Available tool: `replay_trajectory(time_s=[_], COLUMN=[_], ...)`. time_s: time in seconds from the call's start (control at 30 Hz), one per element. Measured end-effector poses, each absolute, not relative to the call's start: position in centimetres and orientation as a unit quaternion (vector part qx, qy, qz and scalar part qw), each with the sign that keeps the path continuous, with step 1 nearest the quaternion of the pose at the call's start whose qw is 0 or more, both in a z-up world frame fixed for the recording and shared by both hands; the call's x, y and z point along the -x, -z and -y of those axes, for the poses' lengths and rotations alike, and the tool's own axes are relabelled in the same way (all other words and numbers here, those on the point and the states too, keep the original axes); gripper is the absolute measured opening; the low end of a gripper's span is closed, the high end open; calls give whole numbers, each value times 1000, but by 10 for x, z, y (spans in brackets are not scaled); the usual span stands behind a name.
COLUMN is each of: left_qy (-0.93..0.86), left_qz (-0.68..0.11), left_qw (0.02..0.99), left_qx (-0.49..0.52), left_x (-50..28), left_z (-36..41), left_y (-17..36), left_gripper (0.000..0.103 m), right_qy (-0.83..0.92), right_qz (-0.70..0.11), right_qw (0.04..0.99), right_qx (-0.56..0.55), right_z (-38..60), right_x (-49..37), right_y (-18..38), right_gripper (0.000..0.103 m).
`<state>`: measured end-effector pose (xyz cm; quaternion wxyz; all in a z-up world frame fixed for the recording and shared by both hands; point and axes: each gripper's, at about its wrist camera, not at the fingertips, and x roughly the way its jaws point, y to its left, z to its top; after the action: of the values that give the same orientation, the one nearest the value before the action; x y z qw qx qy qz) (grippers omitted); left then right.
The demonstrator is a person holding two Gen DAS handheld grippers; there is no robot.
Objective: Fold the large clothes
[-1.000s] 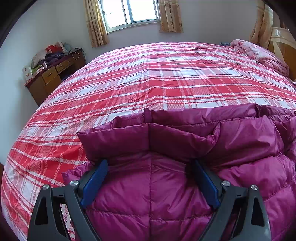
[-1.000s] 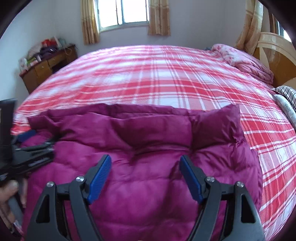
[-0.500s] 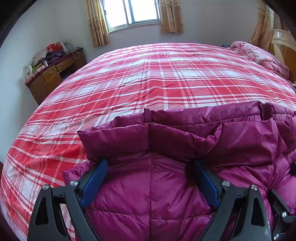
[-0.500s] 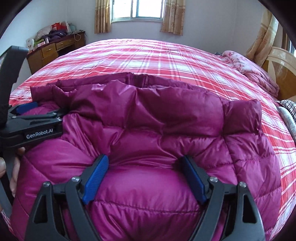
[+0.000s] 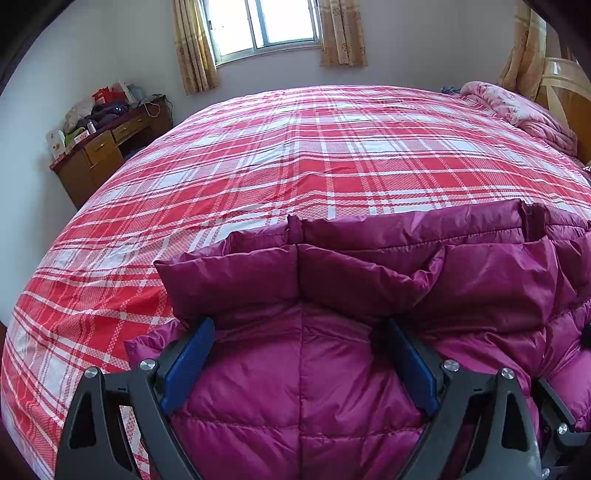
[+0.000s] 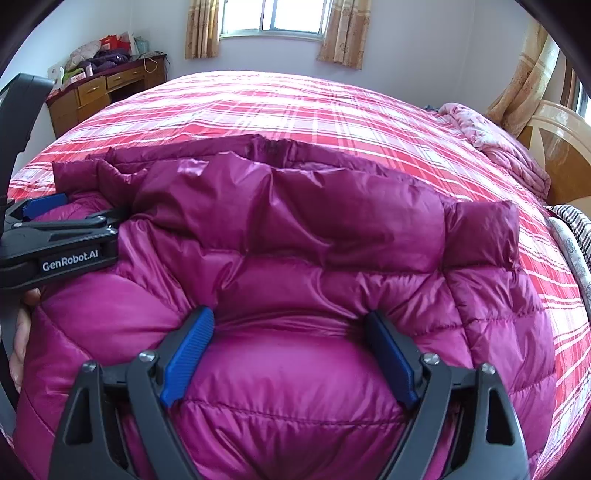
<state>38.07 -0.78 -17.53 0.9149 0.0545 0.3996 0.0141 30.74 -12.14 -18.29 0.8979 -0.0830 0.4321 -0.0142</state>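
Observation:
A magenta puffer jacket (image 5: 332,369) lies folded on the red plaid bed (image 5: 295,166), its far edge doubled back toward me. My left gripper (image 5: 299,325) rests open on the jacket's left part, padded cloth bulging between its blue pads (image 5: 188,362). In the right wrist view the same left gripper (image 6: 88,218) shows at the left edge, with a hand (image 6: 22,332) behind it. My right gripper (image 6: 290,315) sits low on the jacket's right part. Its jaws are opening wide, and the puffy cloth (image 6: 295,229) swells between them without being pinched.
A wooden desk (image 5: 103,147) piled with clutter stands at the far left wall under a curtained window (image 5: 273,22). A pink quilt (image 5: 524,114) lies bunched by the headboard (image 6: 561,155) on the right, and a striped cloth (image 6: 572,229) lies at the bed's right edge.
My right gripper has come down and forward onto the jacket and rolled slightly, its jaws spreading a little. Its frame has entered the left view's lower right corner. The left gripper has kept still.

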Motion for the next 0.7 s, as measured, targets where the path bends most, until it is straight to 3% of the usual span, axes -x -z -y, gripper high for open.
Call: replay_trajectory(time_s=[0.27,0.47,0.7], left_qy=[-5,12,32], left_qz=[-409,-355,-373], left_qw=[911,934,927], left_qx=[-46,-26,29], left_x=[-368,-290,-219], left_z=[-2,-43,-86], left_y=[164,124,145], left_gripper=[93,93,93], right_qy=[21,14,10], right_qz=[-432,-403,-376], right_qw=[897,912,925], right_qx=[86,73,53], right_z=[119,122,115], right_x=[-306,-276,-209], right_y=[181,162,156], right_gripper=[88,89,92])
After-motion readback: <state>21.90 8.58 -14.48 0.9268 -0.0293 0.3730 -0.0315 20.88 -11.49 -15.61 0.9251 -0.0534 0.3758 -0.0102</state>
